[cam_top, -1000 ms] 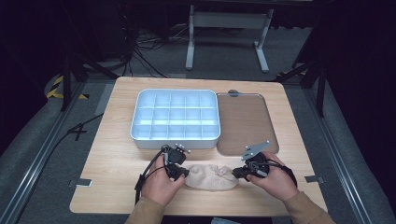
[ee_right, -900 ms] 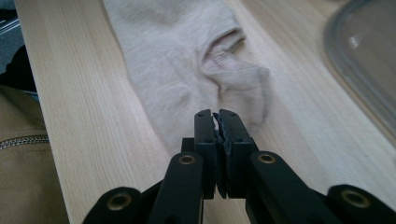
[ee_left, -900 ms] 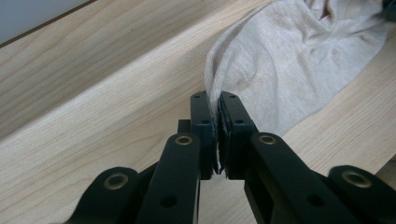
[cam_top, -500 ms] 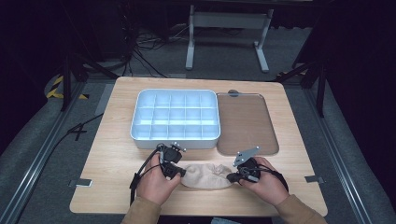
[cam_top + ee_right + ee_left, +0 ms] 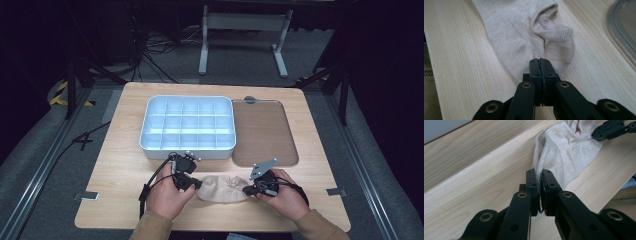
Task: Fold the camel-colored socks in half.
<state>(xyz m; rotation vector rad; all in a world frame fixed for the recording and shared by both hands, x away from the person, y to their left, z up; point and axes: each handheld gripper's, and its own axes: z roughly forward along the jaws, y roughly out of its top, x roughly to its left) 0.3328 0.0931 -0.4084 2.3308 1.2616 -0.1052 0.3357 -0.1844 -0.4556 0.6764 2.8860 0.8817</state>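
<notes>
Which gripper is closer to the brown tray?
The right gripper. It sits just in front of the brown tray, near its front edge, pinching one end of the sock. The left gripper pinches the sock's other end, in front of the white divided box.

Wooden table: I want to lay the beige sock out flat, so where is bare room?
Bare wood lies left of the white compartment tray and along the far edge. Crowded: the near middle, where both grippers pinch the beige sock, and the right, under the brown flat tray.
</notes>
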